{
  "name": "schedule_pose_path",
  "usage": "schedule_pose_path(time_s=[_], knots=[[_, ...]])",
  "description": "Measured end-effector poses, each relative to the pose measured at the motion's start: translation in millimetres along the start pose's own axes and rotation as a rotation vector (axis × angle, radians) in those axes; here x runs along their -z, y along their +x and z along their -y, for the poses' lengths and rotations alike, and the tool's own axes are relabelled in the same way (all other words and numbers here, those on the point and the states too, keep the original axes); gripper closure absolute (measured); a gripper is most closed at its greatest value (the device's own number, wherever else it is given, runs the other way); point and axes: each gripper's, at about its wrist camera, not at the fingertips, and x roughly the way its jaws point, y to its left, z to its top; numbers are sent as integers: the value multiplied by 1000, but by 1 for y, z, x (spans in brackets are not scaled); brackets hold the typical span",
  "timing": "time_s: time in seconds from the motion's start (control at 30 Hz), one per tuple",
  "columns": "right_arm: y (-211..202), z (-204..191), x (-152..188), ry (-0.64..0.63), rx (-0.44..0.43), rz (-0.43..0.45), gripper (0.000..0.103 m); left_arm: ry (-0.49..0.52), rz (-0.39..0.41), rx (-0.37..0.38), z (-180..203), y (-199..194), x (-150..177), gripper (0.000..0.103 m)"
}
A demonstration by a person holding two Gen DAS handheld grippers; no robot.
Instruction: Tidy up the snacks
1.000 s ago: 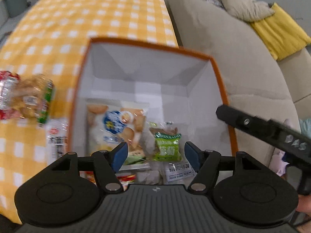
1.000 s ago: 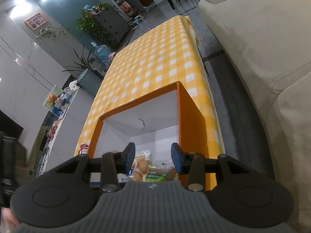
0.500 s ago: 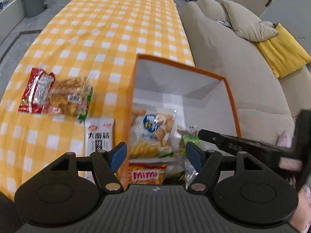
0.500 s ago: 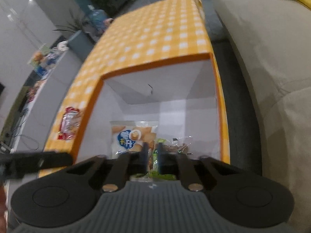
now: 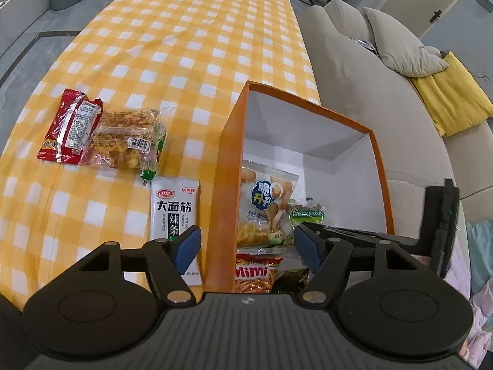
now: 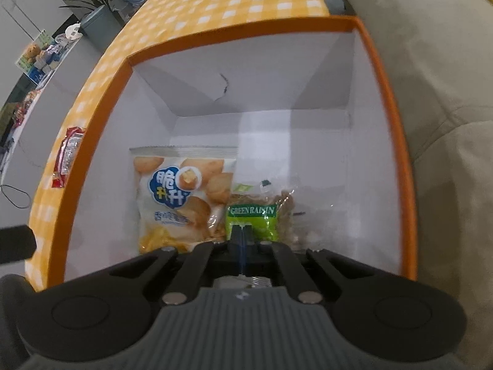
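Snacks split two ways. Inside the orange box (image 6: pixel 397 141), white-lined, sitting on the yellow check table (image 5: pixel 185 46) by the sofa (image 5: pixel 345 71): a biscuit bag (image 6: pixel 181 197) flat on the floor, a green raisin pack (image 6: pixel 251 215) touching its right edge, a Mimi stick pack (image 5: pixel 255 273) nearer the camera. Outside, on the cloth left of the box: a white spicy-strip pack (image 5: pixel 174 209) just beside the box wall, a clear pastry pack (image 5: pixel 129 141) further out, a red pack (image 5: pixel 72 126) overlapping it.

Right gripper (image 6: pixel 242 234) is over the box interior, jaws pressed together w/ nothing visibly between them, tips right above the raisin pack. Left gripper (image 5: pixel 246 246) hangs spread wide, straddling the box's left wall, holding nothing.

Risks, as I read it:
- Left tips may catch the wall on the way to the white pack & shove or tip the box; it's light card, near the table edge.
- White pack lies flat and slick; the pads could slide it under the wall or pinch cloth too.
- Pastry & red pack overlap, so a grab may drag both.
- The two grippers are close and could knock.
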Motion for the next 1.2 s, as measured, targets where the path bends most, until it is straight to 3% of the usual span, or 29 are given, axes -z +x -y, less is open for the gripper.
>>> schedule_pose_path(time_s=[0.2,0.5,0.57,0.63,0.7,0.87,0.93,1.2], knots=[[-2,-6,1,16,-13,13,103,-6,34,-1,-8,-22,0,22],[-67,-36,9,8,-100,171,99,-53,83,-23,-46,-60,1,22],[-80,-52,14,-22,-126,199,92,-67,96,-30,-58,-68,0,22],[-89,-69,17,-60,-121,219,74,-99,114,-39,-71,-75,0,22],[-97,-89,20,-102,-111,241,66,-123,139,-54,-83,-85,0,22],[-98,-130,22,-173,-114,247,63,-114,205,-107,-105,-104,0,19],[-96,-137,24,-180,-119,244,53,-128,221,-122,-116,-108,0,19],[-74,-173,20,-170,-162,233,50,-165,260,-80,-169,-108,0,18]])
